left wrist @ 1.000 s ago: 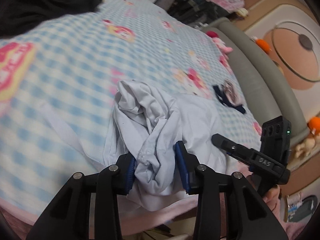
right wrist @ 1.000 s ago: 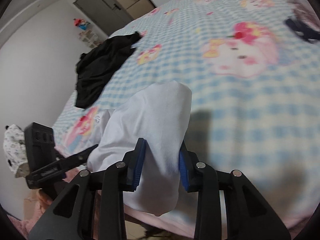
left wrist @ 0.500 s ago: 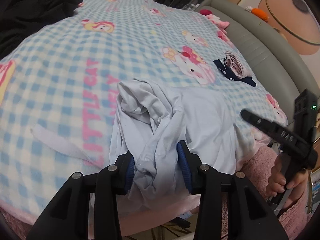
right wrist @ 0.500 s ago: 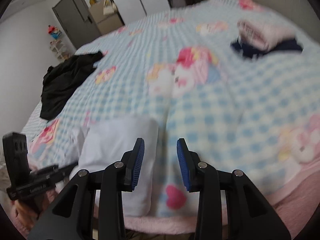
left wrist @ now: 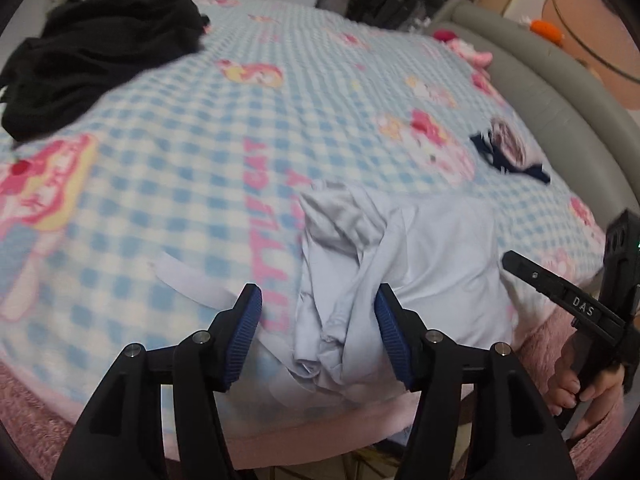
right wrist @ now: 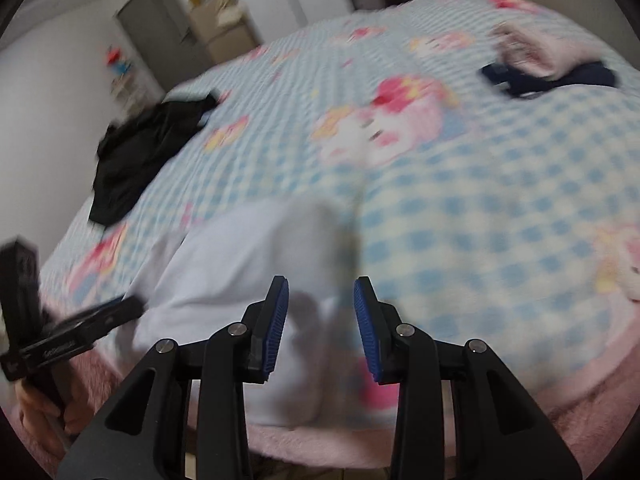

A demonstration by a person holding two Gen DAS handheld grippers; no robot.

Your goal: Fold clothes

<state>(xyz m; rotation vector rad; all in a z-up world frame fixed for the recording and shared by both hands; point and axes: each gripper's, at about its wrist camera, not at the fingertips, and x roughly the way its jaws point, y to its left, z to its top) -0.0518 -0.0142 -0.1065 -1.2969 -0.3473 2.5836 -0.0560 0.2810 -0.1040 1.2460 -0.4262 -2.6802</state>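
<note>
A pale blue-white garment [left wrist: 404, 264] lies crumpled on the bed's near edge; it also shows in the right wrist view [right wrist: 244, 264]. My left gripper [left wrist: 318, 330] is open, its jaws spread wide on either side of the bunched cloth, not pinching it. My right gripper [right wrist: 321, 326] is open above the garment's right edge, with cloth below the gap. The right gripper also shows at the right of the left wrist view [left wrist: 576, 308]. The left gripper shows at the left of the right wrist view [right wrist: 60, 340].
The bed has a blue-checked cartoon blanket [left wrist: 200, 140] with a pink fluffy border [right wrist: 520, 392]. A black garment [left wrist: 92, 52] lies at the far left. A folded dark-blue and pink item [left wrist: 508, 152] lies at the far right near the grey bed frame [left wrist: 560, 92].
My left gripper has opened and let go of the bunched garment, which now lies on the bed. My right gripper let go earlier and stays open. Both views have shifted.
</note>
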